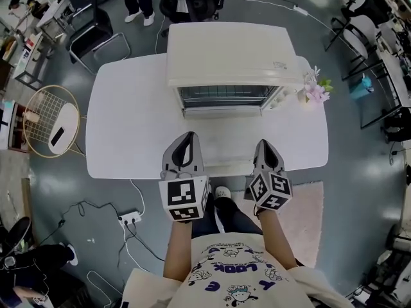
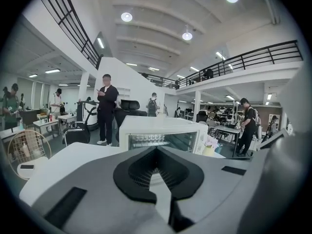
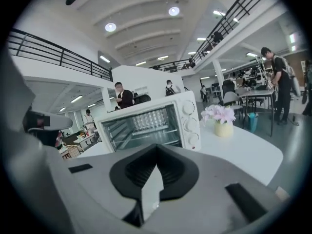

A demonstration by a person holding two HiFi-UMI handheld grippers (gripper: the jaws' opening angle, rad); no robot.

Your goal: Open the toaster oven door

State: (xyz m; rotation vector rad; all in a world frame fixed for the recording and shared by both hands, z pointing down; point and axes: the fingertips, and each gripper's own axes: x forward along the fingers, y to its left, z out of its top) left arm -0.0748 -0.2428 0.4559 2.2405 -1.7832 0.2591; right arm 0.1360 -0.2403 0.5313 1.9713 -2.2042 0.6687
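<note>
1. Grey left gripper [image 2: 156,149] had its black-padded jaws together at the tips, nothing between them.
2. Just past it, a boxy white toaster oven [image 2: 161,130] sat on a white table [image 2: 73,155].

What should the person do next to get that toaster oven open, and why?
Probably move the right hand-held gripper forward toward the toaster oven and open its jaws. The door looks closed, and that gripper is shut and hovers over the table's near edge, short of it.
</note>
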